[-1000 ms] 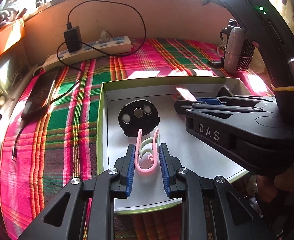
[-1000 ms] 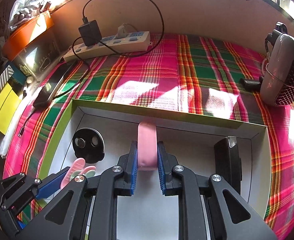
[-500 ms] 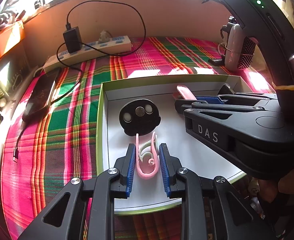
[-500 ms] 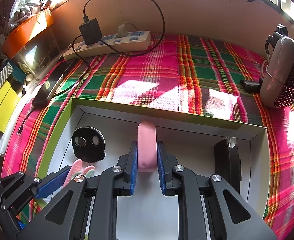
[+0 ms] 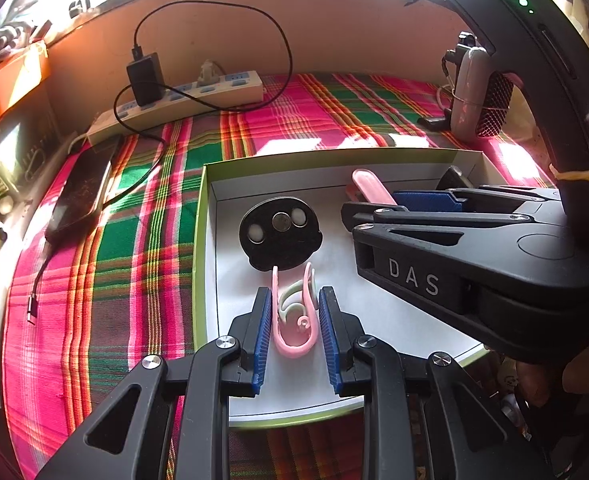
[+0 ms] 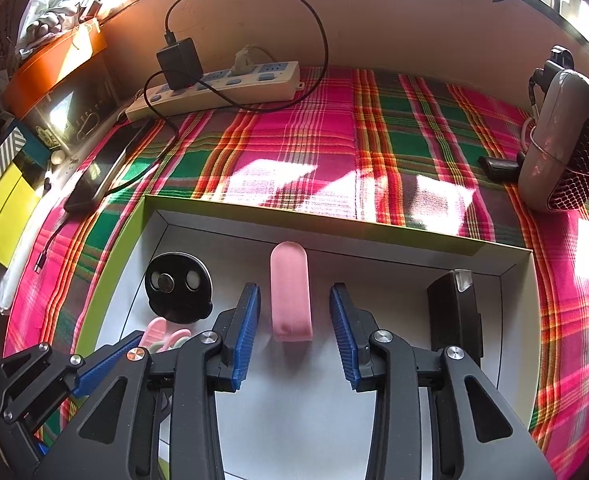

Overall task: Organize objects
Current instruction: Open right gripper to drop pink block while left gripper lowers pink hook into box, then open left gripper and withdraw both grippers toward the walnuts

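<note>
A shallow white box with a green rim (image 5: 203,240) lies on a plaid cloth. Inside it my left gripper (image 5: 294,300) is shut on a pink clip (image 5: 294,346) with a pale green clip (image 5: 292,294) nested in it, just short of a black round disc (image 5: 280,234). My right gripper (image 6: 294,292) points down into the box with its jaws opening. A flat pink piece (image 6: 290,292) lies on the box floor between the blue pads (image 6: 248,320), touched by neither. A black rectangular item (image 6: 454,316) rests to its right.
A white power strip (image 6: 222,84) with a black charger and cable runs along the back wall. A dark phone (image 6: 102,168) lies at the left on the plaid cloth (image 6: 314,136). A small grey heater (image 6: 566,144) stands at the right, an orange box (image 6: 54,68) at the far left.
My right gripper's jaws have parted and let go of the flat pink piece, which now lies on the box floor. The left gripper keeps its hold on the clips.
</note>
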The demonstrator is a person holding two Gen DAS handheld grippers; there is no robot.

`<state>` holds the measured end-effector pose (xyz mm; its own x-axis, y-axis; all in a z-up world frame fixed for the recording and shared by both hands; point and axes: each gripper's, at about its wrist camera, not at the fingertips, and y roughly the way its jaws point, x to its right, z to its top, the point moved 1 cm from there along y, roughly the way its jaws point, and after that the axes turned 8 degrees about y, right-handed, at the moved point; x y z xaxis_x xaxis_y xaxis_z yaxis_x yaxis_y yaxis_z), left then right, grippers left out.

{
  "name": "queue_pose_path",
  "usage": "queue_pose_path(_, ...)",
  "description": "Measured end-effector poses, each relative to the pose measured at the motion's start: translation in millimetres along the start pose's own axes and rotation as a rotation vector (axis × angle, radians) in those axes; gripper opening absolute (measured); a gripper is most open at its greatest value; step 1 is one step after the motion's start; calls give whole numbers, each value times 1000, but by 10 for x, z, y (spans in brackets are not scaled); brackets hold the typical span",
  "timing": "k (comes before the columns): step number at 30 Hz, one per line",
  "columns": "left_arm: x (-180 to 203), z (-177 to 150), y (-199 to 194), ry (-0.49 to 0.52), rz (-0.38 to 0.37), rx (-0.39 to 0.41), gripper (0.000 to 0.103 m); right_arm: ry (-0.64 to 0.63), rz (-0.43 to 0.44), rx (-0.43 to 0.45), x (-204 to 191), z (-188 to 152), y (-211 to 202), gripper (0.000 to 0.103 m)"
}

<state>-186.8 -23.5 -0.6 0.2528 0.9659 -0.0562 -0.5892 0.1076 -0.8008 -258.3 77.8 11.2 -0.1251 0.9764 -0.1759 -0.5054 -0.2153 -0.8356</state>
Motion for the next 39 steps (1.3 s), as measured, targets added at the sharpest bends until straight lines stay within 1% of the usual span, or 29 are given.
queue_pose_path(7,-35,-13,-35,-13,-1,2,24,13,-1,17,19,-12,-87,39)
queue_pose_path(10,-33,-12,-71,-14,2,9,28,17,3,25,25,-22,-137,39)
queue_pose_path(20,-35,-58,-254,-15,22,33,28,28,11,54,43,-100,-341,39)
queue_pose_path(29,22,-150,-477,-19,31,65,28,42,21,93,111,-254,-629,39)
queue_pose_path(37,77,-287,-667,-24,24,85,28,61,16,129,239,-479,-890,39)
queue_pose_path(39,96,-327,-706,-21,31,88,28,69,16,136,284,-545,-942,39)
